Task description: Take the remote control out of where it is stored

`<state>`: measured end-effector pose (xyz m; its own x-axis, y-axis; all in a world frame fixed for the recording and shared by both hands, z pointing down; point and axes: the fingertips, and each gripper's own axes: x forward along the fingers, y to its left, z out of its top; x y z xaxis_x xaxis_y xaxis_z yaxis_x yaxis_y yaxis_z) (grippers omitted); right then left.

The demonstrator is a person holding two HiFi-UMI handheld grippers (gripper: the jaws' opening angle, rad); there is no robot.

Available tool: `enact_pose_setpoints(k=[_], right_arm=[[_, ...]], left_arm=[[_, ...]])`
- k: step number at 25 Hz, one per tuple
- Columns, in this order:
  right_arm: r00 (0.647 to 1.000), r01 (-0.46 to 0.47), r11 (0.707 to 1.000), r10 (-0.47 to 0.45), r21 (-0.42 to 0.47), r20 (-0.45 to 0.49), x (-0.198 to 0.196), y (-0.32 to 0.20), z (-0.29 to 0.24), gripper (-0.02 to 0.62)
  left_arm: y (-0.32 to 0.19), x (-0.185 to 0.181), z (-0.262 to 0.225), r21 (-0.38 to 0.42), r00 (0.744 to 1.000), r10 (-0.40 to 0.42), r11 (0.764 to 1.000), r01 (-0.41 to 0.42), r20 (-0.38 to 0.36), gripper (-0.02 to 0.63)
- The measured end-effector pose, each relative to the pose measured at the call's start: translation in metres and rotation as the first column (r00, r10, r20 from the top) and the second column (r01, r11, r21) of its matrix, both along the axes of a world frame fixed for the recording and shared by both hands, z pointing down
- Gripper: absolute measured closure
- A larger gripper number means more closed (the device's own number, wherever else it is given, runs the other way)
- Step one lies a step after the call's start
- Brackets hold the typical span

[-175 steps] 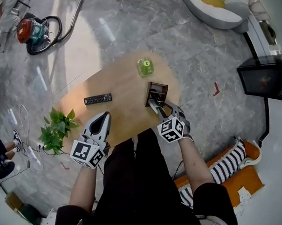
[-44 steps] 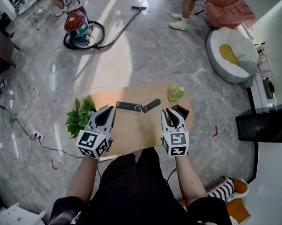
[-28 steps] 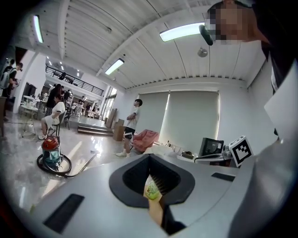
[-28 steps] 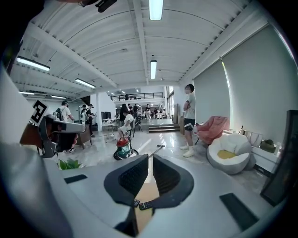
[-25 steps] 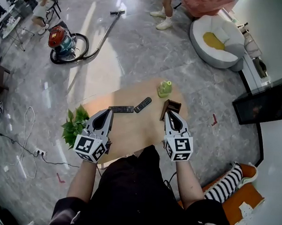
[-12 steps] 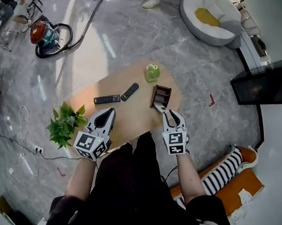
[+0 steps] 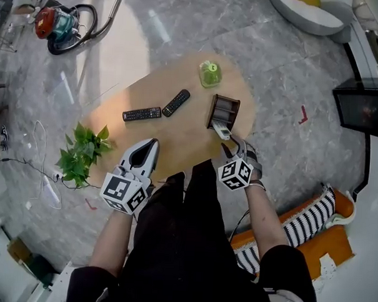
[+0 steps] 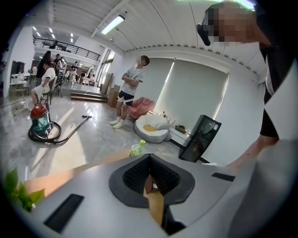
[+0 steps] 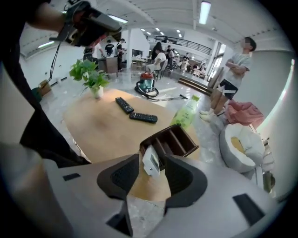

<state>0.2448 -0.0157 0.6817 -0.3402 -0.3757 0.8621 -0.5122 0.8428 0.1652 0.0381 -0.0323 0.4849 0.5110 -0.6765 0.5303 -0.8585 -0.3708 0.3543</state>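
hidden / clipped bits
slim white remote control (image 9: 151, 160): far end buried in dark brown wooden compartment box (image 9: 173, 139), full length not visible. long black remote (image 7: 142, 114) and shorter black remote (image 7: 176, 103), upper centre: buttons too small to read. white round seat (image 7: 311, 12) clipped by top edge, glossy black cabinet (image 7: 365, 105) by right edge.

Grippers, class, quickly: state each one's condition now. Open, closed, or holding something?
Left gripper: closed, empty.
Right gripper: open, jaws either side of the white remote sticking out of the brown holder, not clamped.
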Motion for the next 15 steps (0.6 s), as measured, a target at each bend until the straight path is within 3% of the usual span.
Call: enact_pose_setpoints(k=[4, 9, 15], right_arm=[[0.987, 0.143, 0.990, -0.143, -0.008, -0.073, 0.004, -0.008, 0.047, 0.439], [0.948, 0.291, 0.956, -0.293, -0.038, -0.125, 0.000, -0.014, 0.084, 0.439], [0.914, 0.350, 0.932, -0.361, -0.093, -0.185, -0.004, -0.016, 0.104, 0.439]], left_arm=[[-0.003, 0.002, 0.024, -0.059, 0.999, -0.037, 0.998, 0.038, 0.020, 0.600], [-0.002, 0.002, 0.038, -0.106, 0.997, -0.079, 0.991, 0.081, 0.025, 0.600], [-0.001, -0.009, 0.040, -0.114, 0.993, -0.111, 0.987, 0.116, 0.046, 0.600]])
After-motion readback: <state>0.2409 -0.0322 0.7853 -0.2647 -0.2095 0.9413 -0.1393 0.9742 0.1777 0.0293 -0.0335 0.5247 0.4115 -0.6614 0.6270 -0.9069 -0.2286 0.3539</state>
